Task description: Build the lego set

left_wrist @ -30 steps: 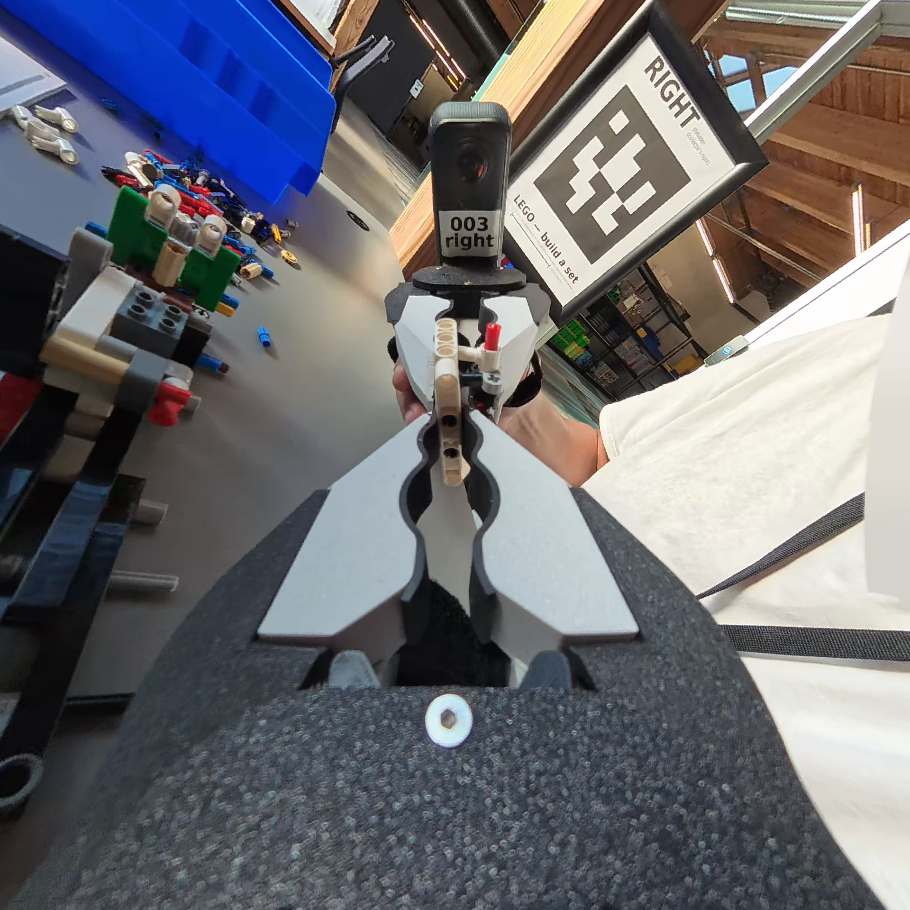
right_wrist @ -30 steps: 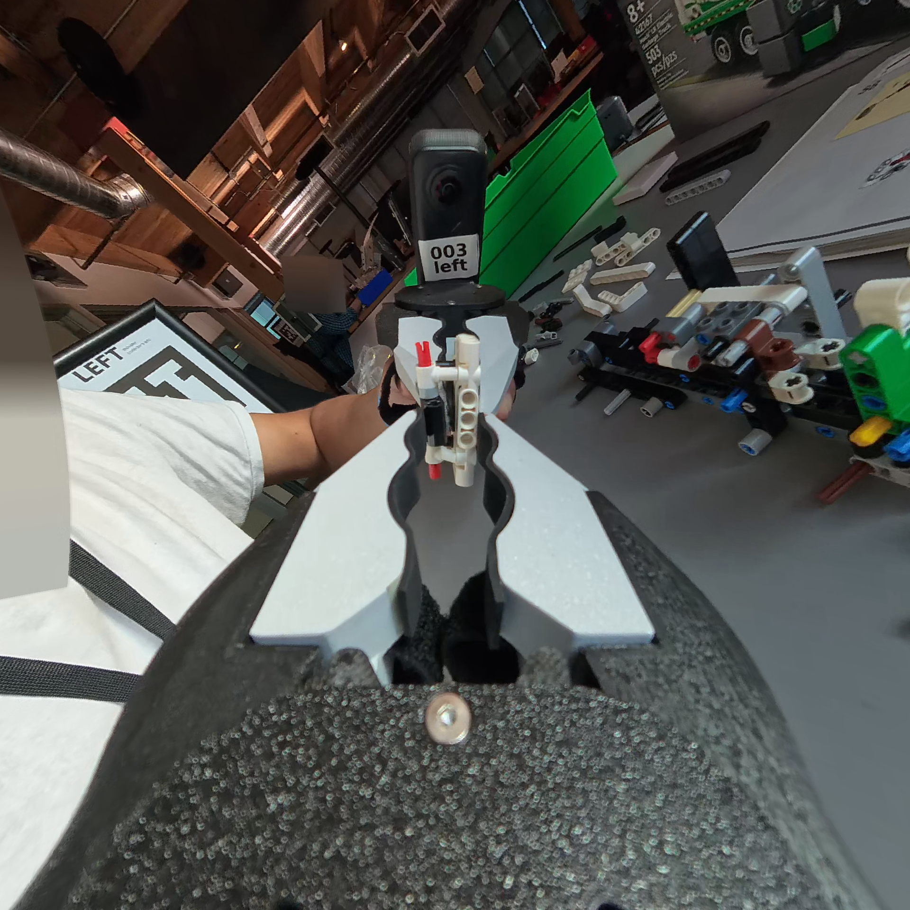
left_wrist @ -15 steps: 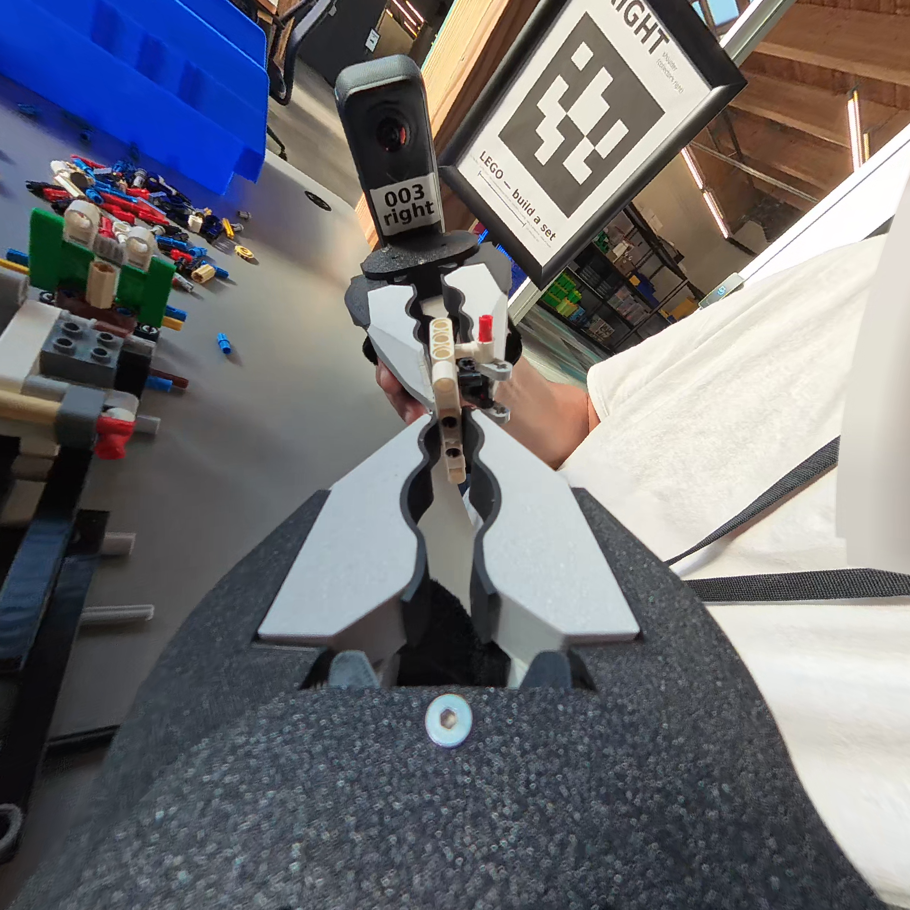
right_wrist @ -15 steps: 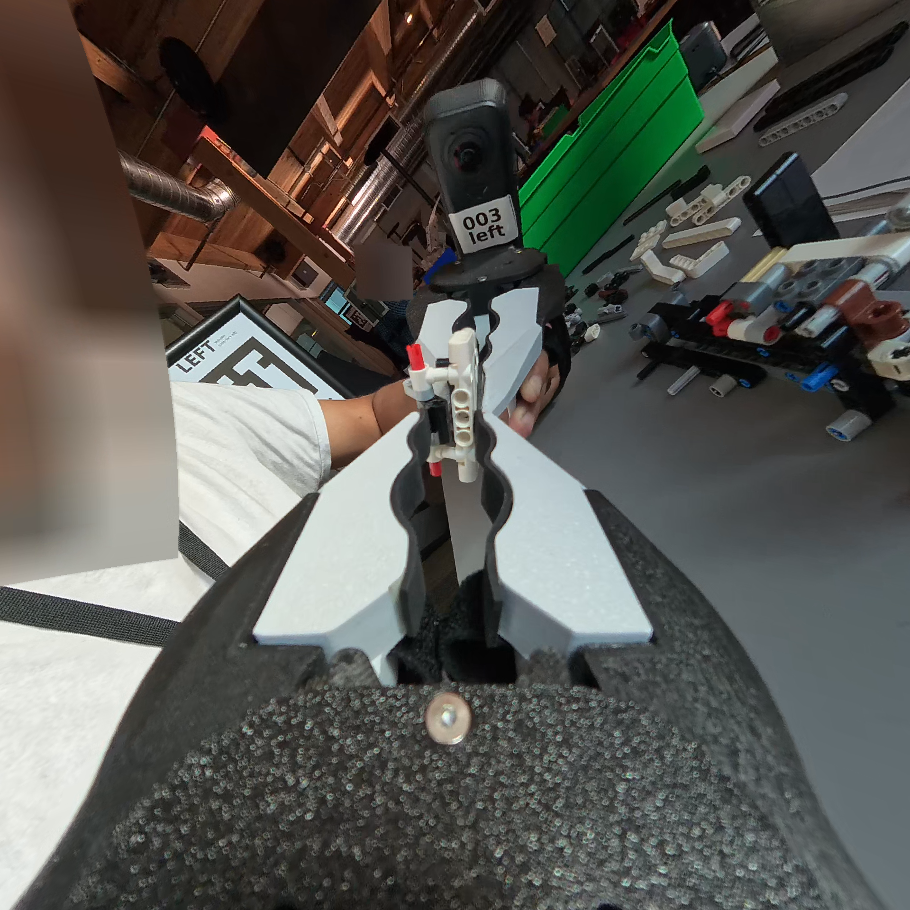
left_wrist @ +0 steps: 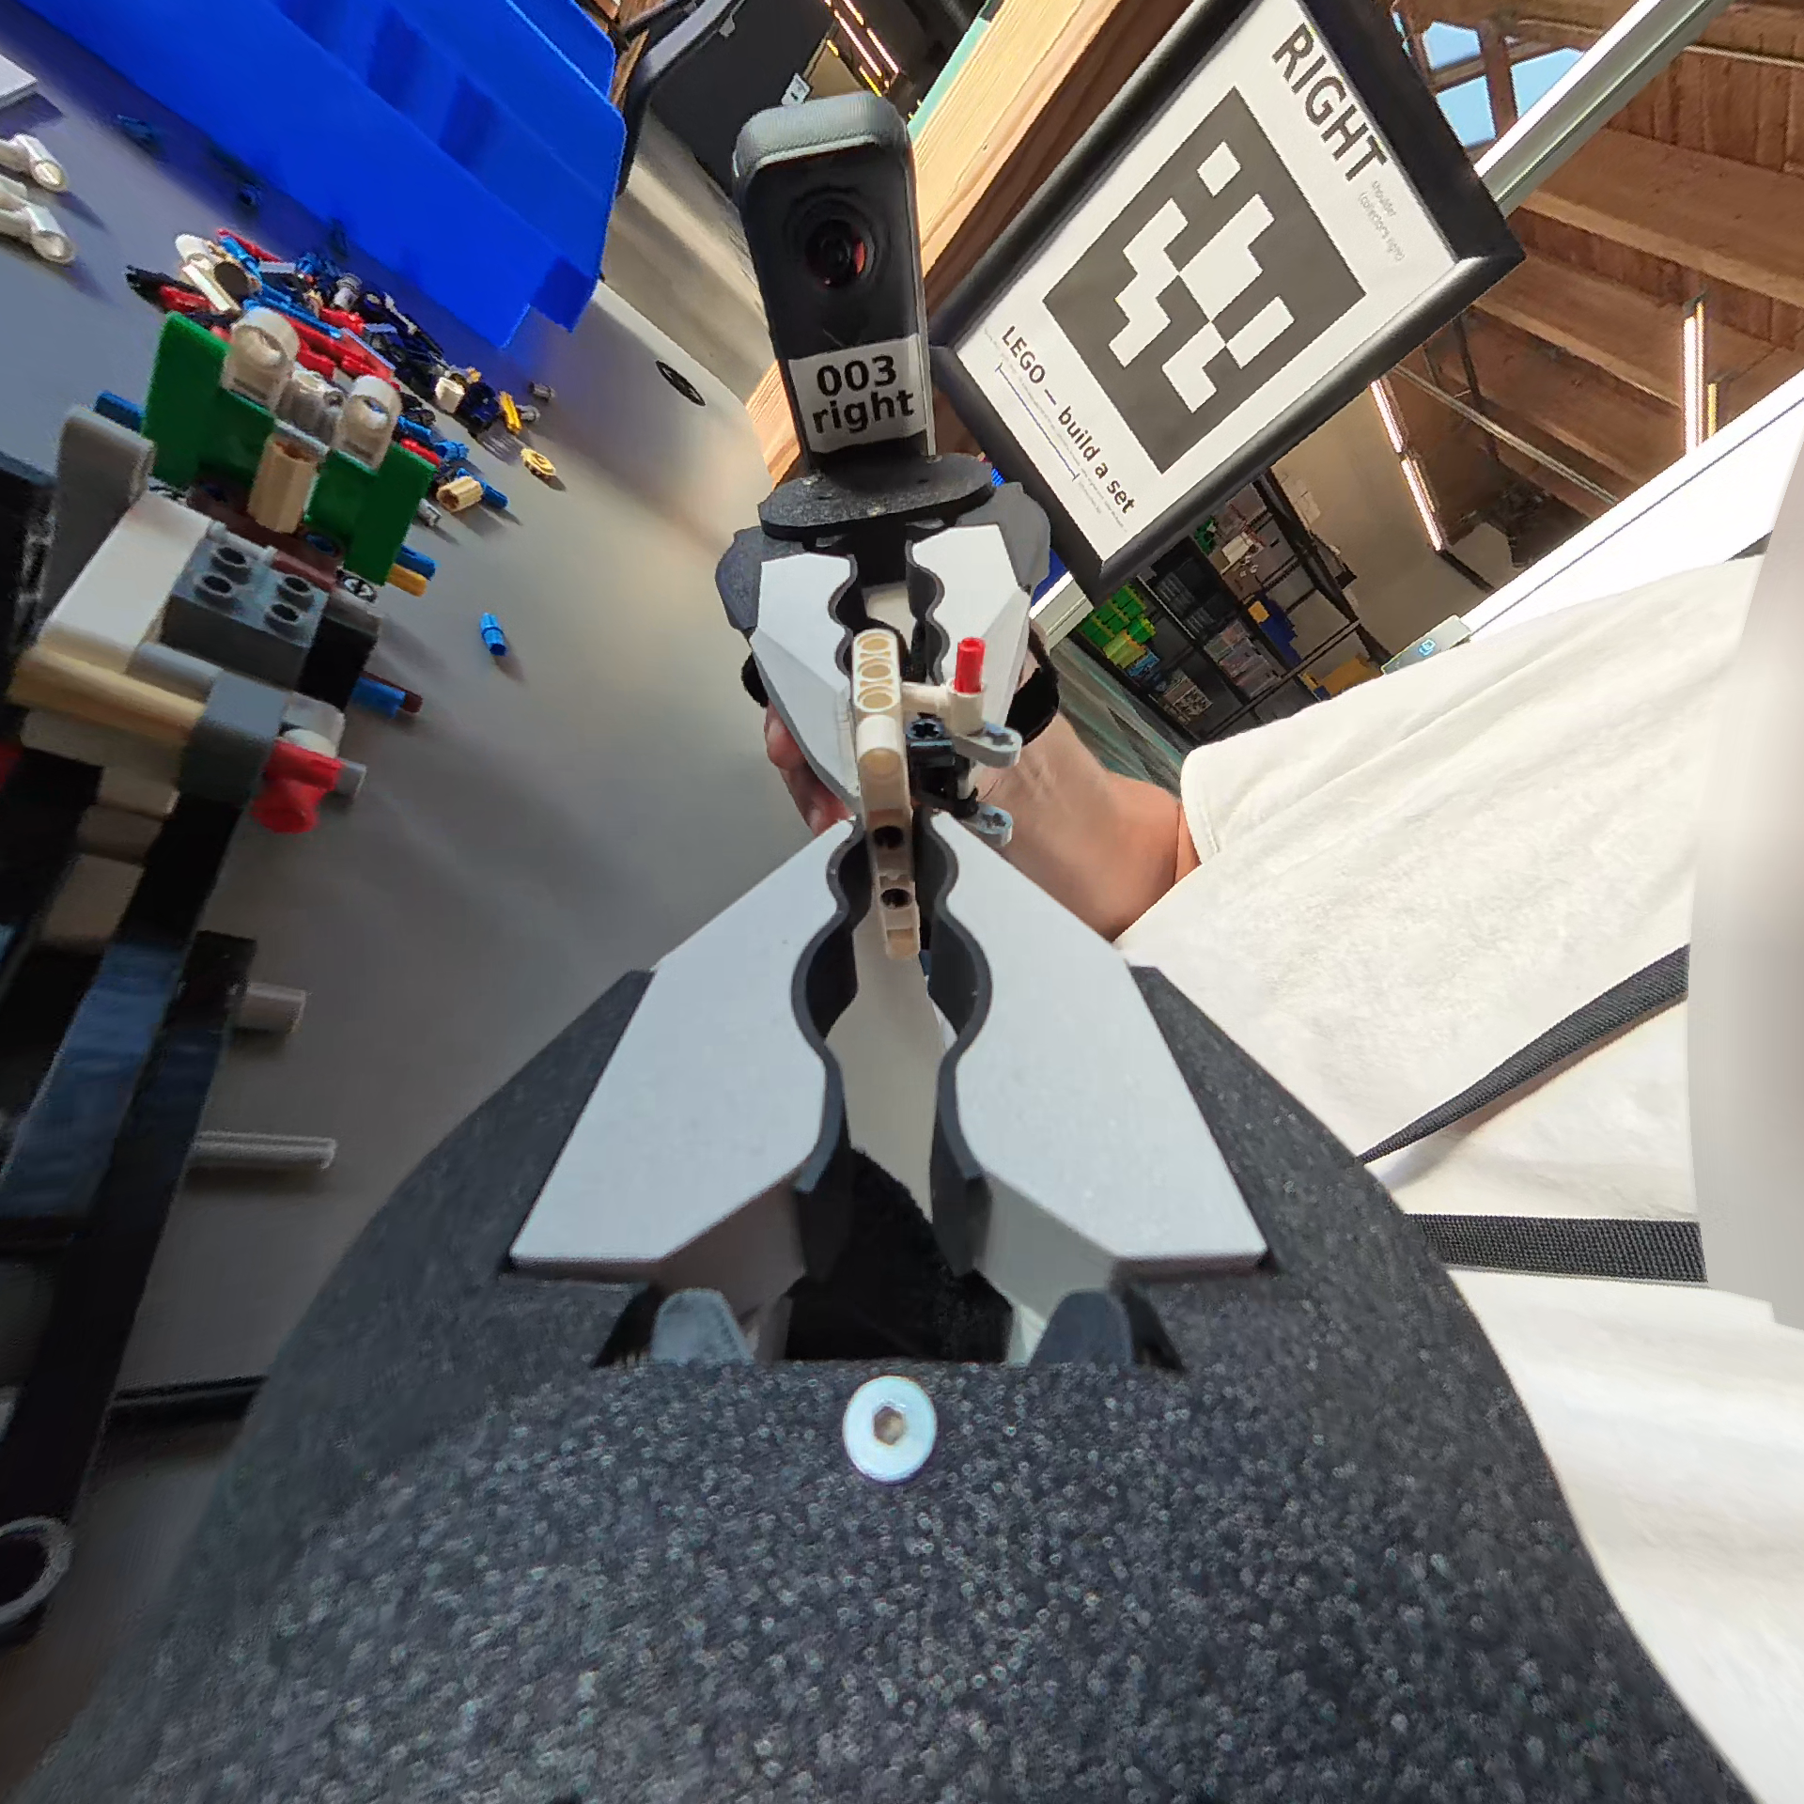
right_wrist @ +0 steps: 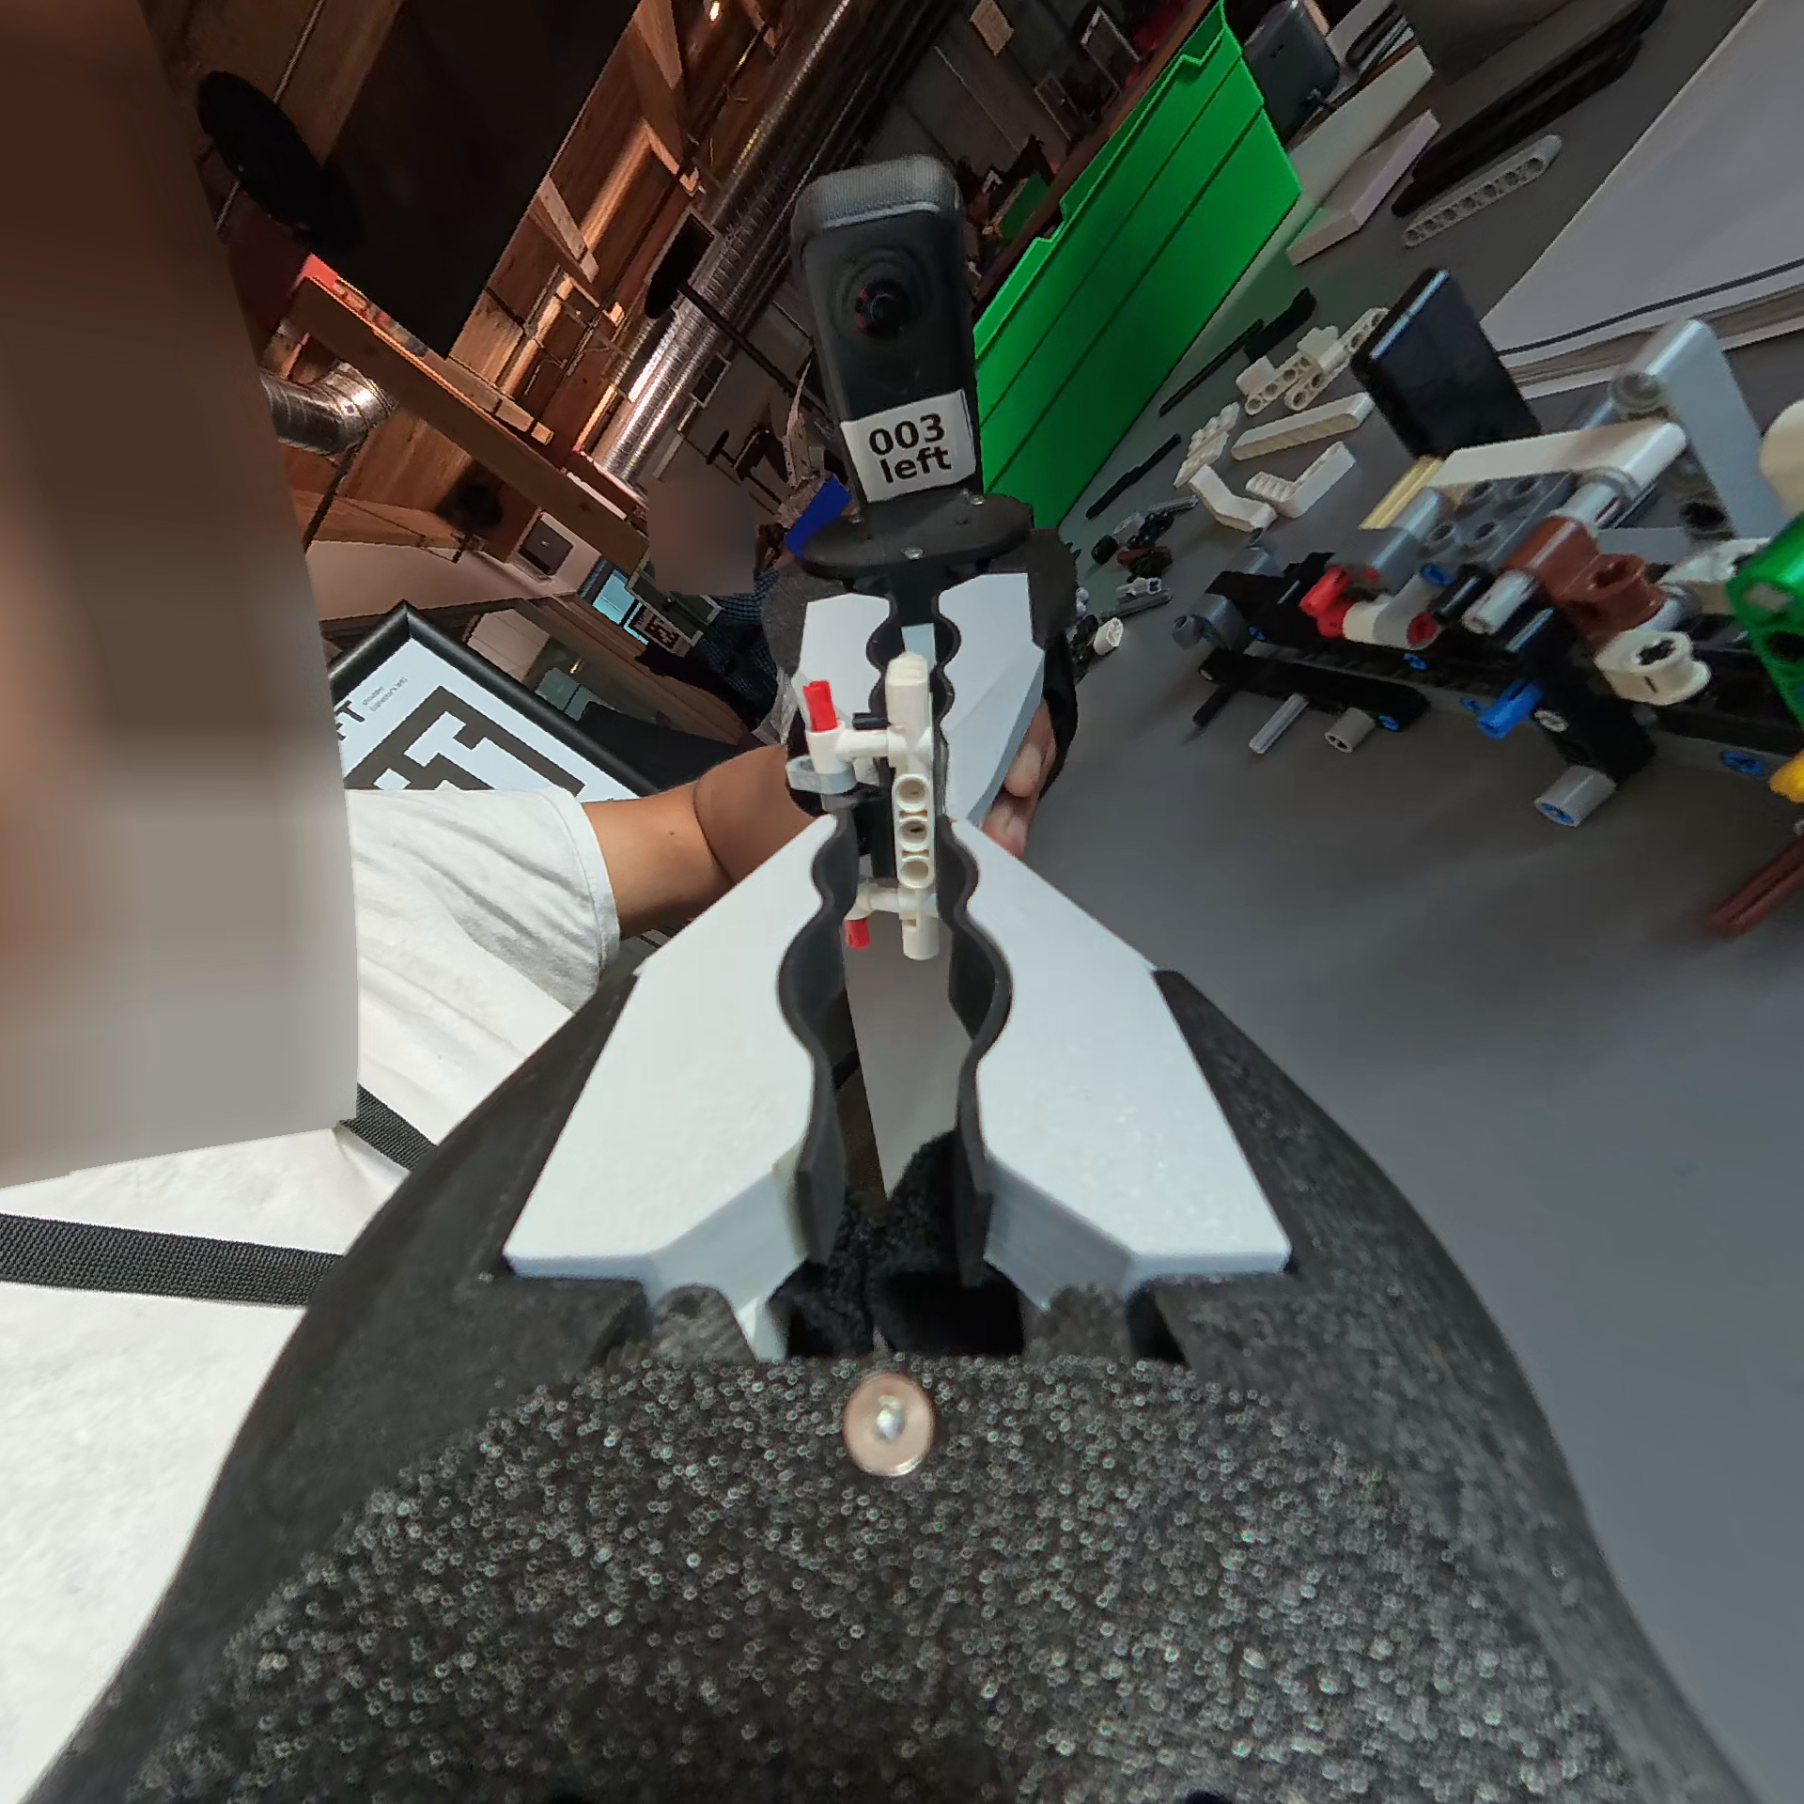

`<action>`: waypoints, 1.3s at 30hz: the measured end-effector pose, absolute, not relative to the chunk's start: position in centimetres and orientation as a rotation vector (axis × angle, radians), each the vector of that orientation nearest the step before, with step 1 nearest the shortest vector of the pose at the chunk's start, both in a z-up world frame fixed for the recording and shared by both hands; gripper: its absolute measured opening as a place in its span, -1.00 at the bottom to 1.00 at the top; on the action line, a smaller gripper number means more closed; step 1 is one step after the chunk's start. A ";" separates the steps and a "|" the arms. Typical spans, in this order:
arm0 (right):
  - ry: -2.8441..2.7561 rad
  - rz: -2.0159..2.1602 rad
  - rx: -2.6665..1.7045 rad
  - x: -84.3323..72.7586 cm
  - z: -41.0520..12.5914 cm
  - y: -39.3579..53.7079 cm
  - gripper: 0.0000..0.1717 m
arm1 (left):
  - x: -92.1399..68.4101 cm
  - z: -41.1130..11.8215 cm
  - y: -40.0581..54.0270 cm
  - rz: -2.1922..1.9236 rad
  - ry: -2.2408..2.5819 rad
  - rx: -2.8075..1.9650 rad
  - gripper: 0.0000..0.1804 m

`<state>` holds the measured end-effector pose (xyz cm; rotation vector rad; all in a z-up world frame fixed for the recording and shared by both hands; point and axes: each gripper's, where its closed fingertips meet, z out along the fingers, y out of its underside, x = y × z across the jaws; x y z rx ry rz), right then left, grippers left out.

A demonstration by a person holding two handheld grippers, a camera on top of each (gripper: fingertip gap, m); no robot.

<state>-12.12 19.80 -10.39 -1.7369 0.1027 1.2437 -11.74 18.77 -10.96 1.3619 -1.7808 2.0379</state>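
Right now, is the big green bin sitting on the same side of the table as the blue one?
Cannot tell: the green bin shows only in the right wrist view, the blue bin only in the left.

The two grippers meet tip to tip above the counter [left_wrist: 547, 879], both closed on one small white brick assembly [left_wrist: 893, 781], so nothing passes between them. On one side the person's white-shirted body [left_wrist: 1415, 879] closes the way. On the other side lies a bare grey stretch of counter [right_wrist: 1367, 976], wide enough for a gripper to pass. Beyond that stretch stand the half-built model [right_wrist: 1464, 625], loose bricks [left_wrist: 322, 322], the blue bin [left_wrist: 390, 146] and the green bin [right_wrist: 1123, 293]. A framed marker sign [left_wrist: 1220, 264] stands behind the right gripper [left_wrist: 893, 625].
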 end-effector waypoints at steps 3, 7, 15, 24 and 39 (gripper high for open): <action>0.142 1.257 -1.748 -11.6 -10.7 20.1 -0.83 | -11.4 -11.2 19.2 2.025 -1.745 1.419 -0.95; 0.183 1.260 -1.752 -11.0 -10.9 20.4 -0.79 | -11.2 -11.3 19.6 2.011 -1.681 1.452 -0.95; 0.206 1.310 -1.776 -11.3 -11.2 20.4 -0.84 | -11.2 -11.6 19.7 1.981 -1.676 1.468 -0.95; 0.181 1.294 -1.795 -11.3 -11.4 20.4 -0.85 | -11.2 -11.8 19.6 1.980 -1.706 1.470 -0.95; 0.176 1.274 -1.863 -10.7 -12.2 20.7 -0.80 | -11.0 -12.4 20.1 1.937 -1.680 1.541 -0.95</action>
